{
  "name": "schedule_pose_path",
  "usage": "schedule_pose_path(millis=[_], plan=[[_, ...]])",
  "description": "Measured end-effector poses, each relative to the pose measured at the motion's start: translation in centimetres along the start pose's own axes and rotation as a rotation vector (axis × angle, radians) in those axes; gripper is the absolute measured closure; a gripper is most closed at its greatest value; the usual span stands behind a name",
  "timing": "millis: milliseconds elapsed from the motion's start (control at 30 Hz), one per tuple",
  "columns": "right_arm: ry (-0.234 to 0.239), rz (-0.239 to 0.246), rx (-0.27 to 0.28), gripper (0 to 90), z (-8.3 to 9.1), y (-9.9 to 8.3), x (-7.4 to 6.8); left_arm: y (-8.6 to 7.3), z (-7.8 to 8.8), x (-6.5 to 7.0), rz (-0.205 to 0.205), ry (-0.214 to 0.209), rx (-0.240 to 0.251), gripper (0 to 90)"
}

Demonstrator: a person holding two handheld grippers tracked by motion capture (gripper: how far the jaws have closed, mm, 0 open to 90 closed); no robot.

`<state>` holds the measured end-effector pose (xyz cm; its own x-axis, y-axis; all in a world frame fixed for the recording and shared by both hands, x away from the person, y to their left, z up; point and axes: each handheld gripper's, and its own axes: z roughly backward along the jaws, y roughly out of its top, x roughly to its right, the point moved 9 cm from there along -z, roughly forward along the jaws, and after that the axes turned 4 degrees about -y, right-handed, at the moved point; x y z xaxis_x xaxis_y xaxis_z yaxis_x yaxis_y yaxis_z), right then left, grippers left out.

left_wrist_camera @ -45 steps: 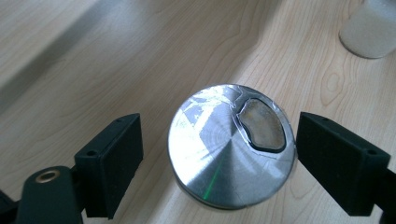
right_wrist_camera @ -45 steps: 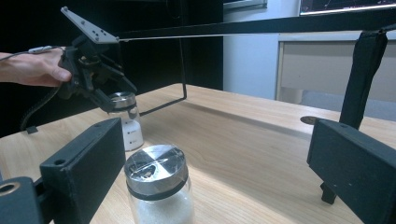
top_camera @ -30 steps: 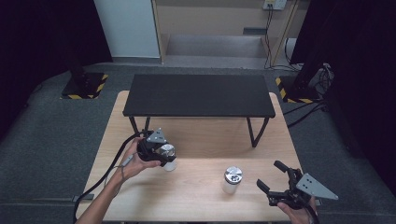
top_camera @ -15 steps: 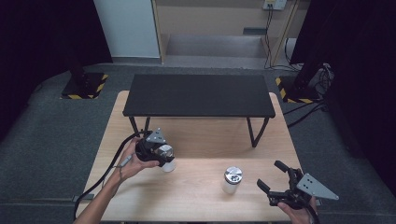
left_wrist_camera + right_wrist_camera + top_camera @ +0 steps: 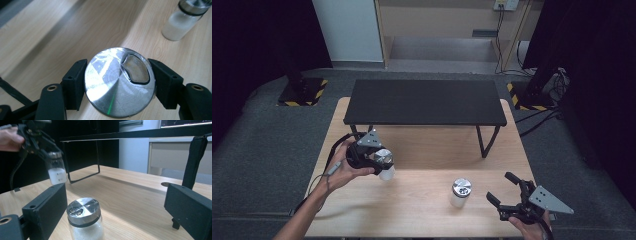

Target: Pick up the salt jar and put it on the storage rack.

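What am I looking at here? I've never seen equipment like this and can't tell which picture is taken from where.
A person sits at a light wooden table with a hand-held two-jaw tool, a gripper, in each hand. One picture comes from a camera above the table; the other two come from cameras riding on each gripper, looking along its black jaws.

The left gripper is shut on a small clear jar with a silver metal lid and white powder, held above the table. The right gripper is open, its jaws either side of a second, similar silver-lidded jar that stands on the table, not touching it. A low black shelf on thin legs stands behind.
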<state>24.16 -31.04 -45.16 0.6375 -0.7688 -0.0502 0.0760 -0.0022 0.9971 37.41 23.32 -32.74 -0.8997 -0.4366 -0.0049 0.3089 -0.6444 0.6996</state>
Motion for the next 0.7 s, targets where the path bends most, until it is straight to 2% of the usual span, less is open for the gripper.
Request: schedule_pose_path(millis=[100, 167, 200, 333, 700], plan=[[-0.001, 0.0, 0.001, 4.7, 0.0, 0.0, 0.0, 1.1, 1.3, 0.3, 0.0, -0.003, 0.014, 34.2], [-0.001, -0.001, 0.0, 4.7, 0.0, 0.0, 0.0, 1.7, 2.1, 0.3, 0.014, -0.01, 0.022, 34.1], [0.0, -0.001, 0.0, 4.7, 0.0, 0.0, 0.0, 2.3, 2.9, 0.5, 0.016, -0.016, 0.032, 34.1], [0.0, -0.002, 0.0, 4.7, 0.0, 0.0, 0.0, 3.3, 4.1, 0.6, 0.026, -0.02, 0.048, 34.1], [-0.001, -0.005, 0.0, 4.7, 0.0, 0.0, 0.1, 6.9, 8.0, 0.8, 0.034, 0.001, 0.062, 34.1]])
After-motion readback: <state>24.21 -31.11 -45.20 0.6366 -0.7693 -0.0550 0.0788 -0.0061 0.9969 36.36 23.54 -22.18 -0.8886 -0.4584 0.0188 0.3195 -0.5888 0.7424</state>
